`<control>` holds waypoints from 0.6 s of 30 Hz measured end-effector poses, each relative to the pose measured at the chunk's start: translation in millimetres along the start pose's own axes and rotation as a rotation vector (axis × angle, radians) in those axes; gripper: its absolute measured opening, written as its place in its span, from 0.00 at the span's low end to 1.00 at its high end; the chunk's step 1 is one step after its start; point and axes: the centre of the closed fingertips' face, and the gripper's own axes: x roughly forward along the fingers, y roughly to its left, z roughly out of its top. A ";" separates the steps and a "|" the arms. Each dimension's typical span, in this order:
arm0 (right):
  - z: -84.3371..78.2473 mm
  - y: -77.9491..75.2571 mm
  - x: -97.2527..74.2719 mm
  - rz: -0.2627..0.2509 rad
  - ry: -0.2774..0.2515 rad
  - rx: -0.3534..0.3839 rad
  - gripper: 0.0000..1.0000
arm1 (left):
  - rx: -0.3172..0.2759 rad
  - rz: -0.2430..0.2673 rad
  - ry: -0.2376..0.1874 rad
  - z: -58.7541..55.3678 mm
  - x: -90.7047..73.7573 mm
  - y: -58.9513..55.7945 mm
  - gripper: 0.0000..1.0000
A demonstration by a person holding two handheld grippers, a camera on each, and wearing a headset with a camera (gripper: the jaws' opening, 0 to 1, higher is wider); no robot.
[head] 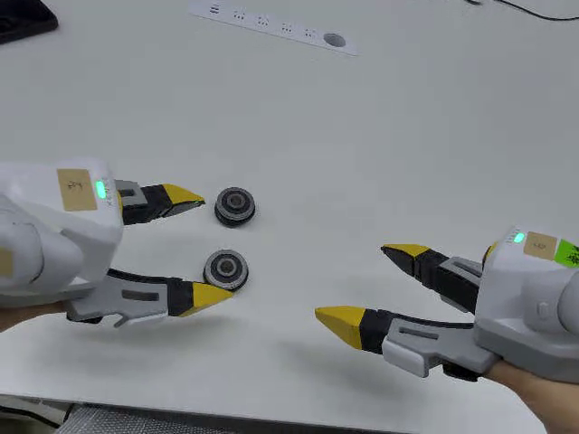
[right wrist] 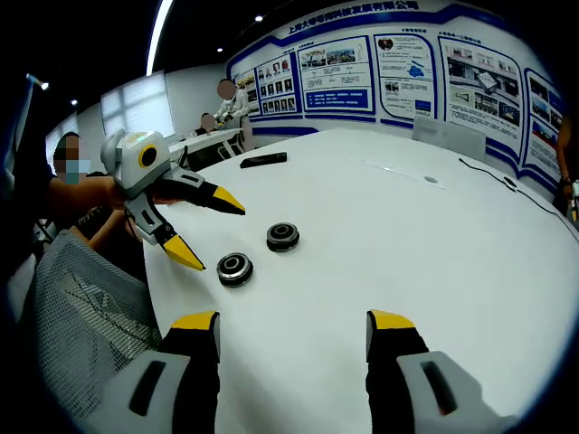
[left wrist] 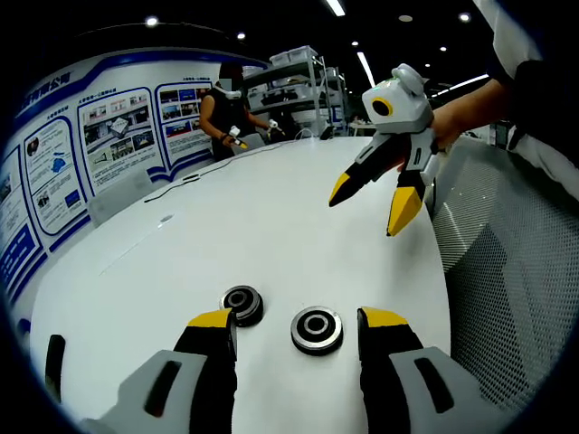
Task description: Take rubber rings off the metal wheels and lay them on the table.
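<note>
wheels (head: 235, 206), round metal rimmed in black rubber, rest on smooth table (head: 380, 145).

White table (head: 362, 136) — poster wall (right wrist: 407, 63), ceiling lights (right wrist: 163, 23).

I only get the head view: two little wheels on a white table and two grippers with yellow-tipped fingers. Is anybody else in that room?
Observer: Yes. In the left gripper view a person stands at the far end of the table.
Visitor: What is around the table, walls or windows?
Observer: The right gripper view shows blue-and-white poster boards on the wall behind it.
Visitor: And down at the near edge, where the grippers come from?
Observer: A grey mesh chair back stands right beside that edge, seen in the right gripper view.
</note>
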 end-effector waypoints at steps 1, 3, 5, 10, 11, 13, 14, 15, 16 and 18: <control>0.7 -0.3 0.6 0.000 -0.006 0.006 0.66 | 0.002 -0.001 0.002 -0.1 0.8 0.3 0.54; 1.1 -0.1 1.3 0.000 -0.012 0.016 0.66 | 0.004 -0.006 0.008 -1.1 1.9 0.1 0.50; 0.6 0.5 2.1 0.004 -0.014 0.019 0.66 | 0.010 -0.013 0.020 -3.1 3.6 -0.4 0.46; -0.4 1.6 4.3 0.013 -0.019 0.037 0.65 | 0.020 -0.019 0.034 -4.6 5.8 -0.6 0.41; -0.1 2.1 4.6 0.015 -0.022 0.040 0.65 | 0.019 -0.019 0.038 -5.0 6.3 0.2 0.40; -0.1 2.8 4.9 0.019 -0.022 0.040 0.65 | 0.018 -0.023 0.046 -6.1 7.1 0.4 0.38; 0.0 3.0 5.0 0.021 -0.022 0.040 0.65 | 0.020 -0.024 0.052 -7.0 7.6 0.2 0.37; 0.3 3.2 5.1 0.022 -0.024 0.041 0.65 | 0.022 -0.026 0.058 -7.8 8.1 0.2 0.36; 1.2 3.3 5.2 0.024 -0.028 0.046 0.65 | 0.022 -0.033 0.064 -9.0 8.6 -0.8 0.35; 1.7 3.1 5.3 0.023 -0.030 0.052 0.64 | 0.023 -0.039 0.071 -9.7 9.4 -2.3 0.33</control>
